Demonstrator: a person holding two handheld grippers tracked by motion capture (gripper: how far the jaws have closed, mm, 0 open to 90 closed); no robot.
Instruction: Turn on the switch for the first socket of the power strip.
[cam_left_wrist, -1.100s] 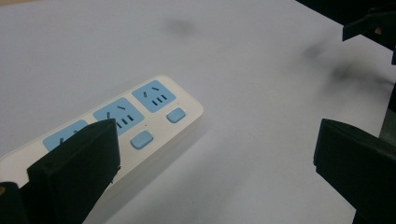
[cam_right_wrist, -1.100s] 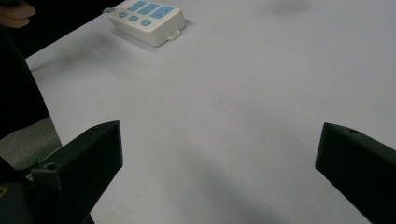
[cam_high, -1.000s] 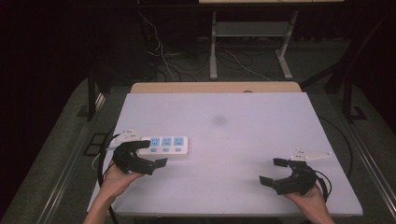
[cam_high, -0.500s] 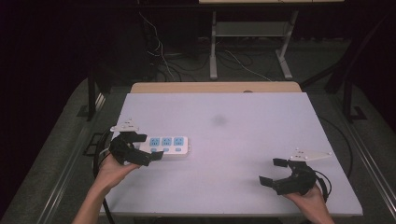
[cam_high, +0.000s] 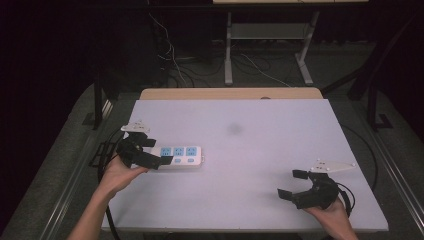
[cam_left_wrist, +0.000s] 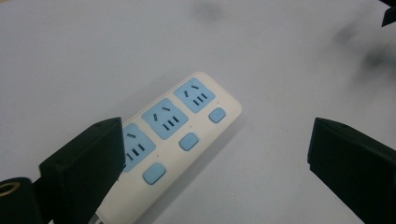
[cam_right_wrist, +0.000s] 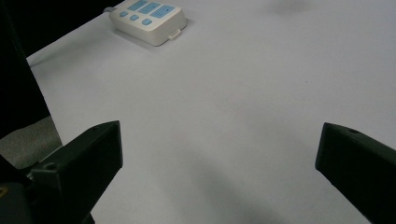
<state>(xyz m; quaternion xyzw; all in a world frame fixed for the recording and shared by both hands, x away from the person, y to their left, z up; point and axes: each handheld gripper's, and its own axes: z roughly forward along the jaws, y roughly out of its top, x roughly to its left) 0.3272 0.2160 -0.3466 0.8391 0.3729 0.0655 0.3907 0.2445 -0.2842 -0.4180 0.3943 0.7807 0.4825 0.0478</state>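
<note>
A white power strip (cam_high: 182, 156) with three blue sockets and three blue switches lies on the left half of the white table (cam_high: 260, 145). My left gripper (cam_high: 154, 152) stands open at the strip's left end, one jaw beyond it and one in front of it. In the left gripper view the power strip (cam_left_wrist: 187, 126) runs diagonally, its near end behind the left jaw of my left gripper (cam_left_wrist: 217, 135). My right gripper (cam_high: 288, 184) rests open near the table's front right corner with nothing between its jaws. The right gripper view looks past my right gripper (cam_right_wrist: 219, 135) at the far-off power strip (cam_right_wrist: 147, 16).
A faint dark smudge (cam_high: 233, 129) marks the table's middle. A wooden strip (cam_high: 230, 93) borders the far edge. Black cables (cam_high: 102, 155) hang off the left side, and a desk frame (cam_high: 265, 45) with loose wires stands on the floor behind.
My left gripper has moved left and away from the person, from in front of the power strip to its left end. The right gripper has stayed put.
</note>
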